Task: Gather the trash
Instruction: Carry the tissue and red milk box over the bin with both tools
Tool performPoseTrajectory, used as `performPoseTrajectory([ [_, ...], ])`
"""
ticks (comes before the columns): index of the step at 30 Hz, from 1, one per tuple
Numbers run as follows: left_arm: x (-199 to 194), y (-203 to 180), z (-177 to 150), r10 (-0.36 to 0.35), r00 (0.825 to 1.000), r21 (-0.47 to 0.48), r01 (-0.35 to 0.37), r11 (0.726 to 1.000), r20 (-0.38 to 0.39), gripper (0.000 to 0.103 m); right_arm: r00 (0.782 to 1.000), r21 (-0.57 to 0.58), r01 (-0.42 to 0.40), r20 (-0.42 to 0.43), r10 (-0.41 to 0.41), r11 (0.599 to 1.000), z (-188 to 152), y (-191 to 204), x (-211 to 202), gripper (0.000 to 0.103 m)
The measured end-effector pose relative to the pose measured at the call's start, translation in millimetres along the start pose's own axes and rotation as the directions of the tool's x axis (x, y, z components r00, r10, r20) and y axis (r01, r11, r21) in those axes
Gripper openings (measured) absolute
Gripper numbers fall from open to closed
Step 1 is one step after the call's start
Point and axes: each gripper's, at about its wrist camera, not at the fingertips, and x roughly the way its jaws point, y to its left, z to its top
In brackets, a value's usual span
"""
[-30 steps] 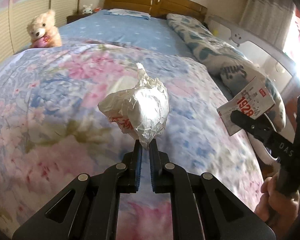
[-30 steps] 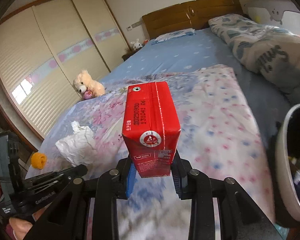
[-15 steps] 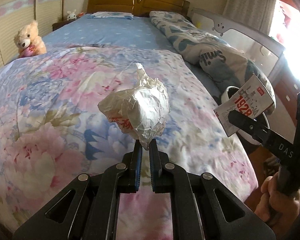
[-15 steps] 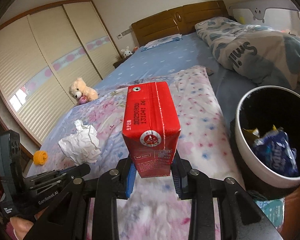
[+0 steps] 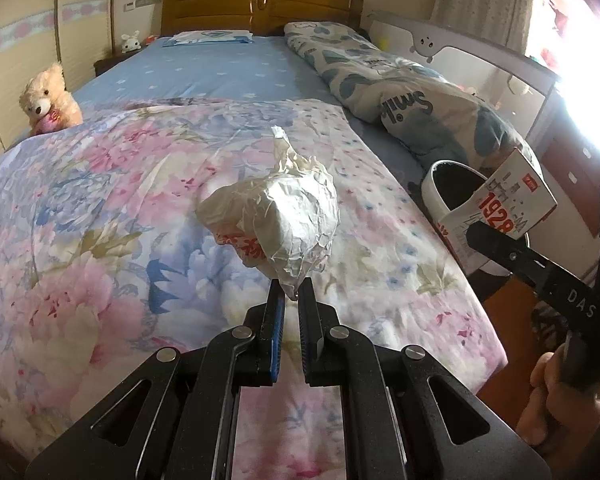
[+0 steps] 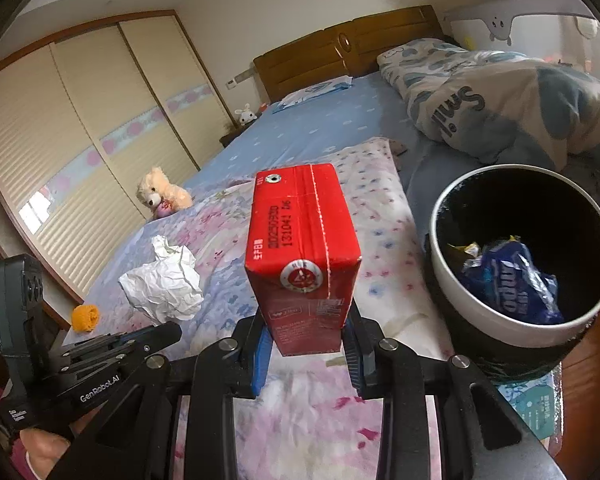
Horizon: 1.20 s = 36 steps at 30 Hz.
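Note:
My left gripper is shut on a crumpled white paper wad and holds it above the floral blanket. The wad also shows at the left of the right wrist view. My right gripper is shut on a red drink carton, held upright above the blanket's right edge. The carton shows in the left wrist view in front of the bin. A white trash bin with a black liner stands beside the bed, right of the carton, with a blue wrapper inside.
A teddy bear sits at the bed's left side. A rolled quilt lies along the right. An orange ball lies low at the left. A wardrobe lines the left wall. A headboard is at the far end.
Both grippers have pulled back toward the bed's foot and right side with their loads. The bin has come fully into the right wrist view, closer to the carton.

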Motion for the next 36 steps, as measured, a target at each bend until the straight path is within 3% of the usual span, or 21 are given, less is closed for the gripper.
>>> performPoseTrajectory([
  [36, 23, -101, 25, -0.076, 0.997, 0.186, 0.079, 0.979, -0.022, 0.006, 0.988, 0.095, 0.131, 0.065, -0.138, 0.987, 7, -79, -52, 0.031],
])
